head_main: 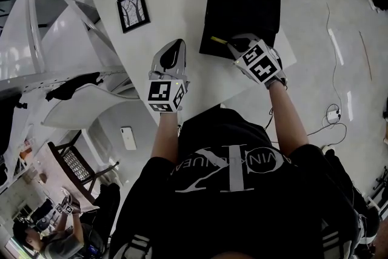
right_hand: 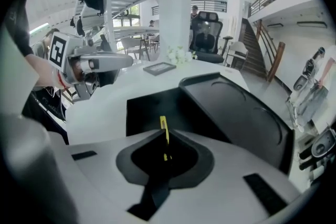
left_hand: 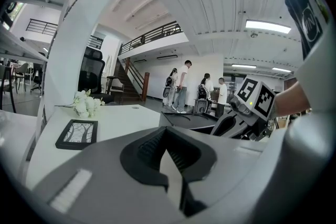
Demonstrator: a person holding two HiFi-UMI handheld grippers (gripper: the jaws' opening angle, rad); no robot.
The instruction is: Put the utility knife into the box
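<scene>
Utility knife (right_hand: 164, 131), yellow, clamped in right claw (right_hand: 166, 150) over black box (right_hand: 236, 107); left claw (left_hand: 176, 168) closed, empty.

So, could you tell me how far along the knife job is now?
Done: the box lies open and the right gripper is shut on the utility knife. In hand: the knife is held over the box's open part. Left: set it inside and let go. The left gripper is shut and empty.

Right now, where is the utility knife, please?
Head view, right side: the utility knife is held in the tongs of the right gripper, over the black box.
</scene>
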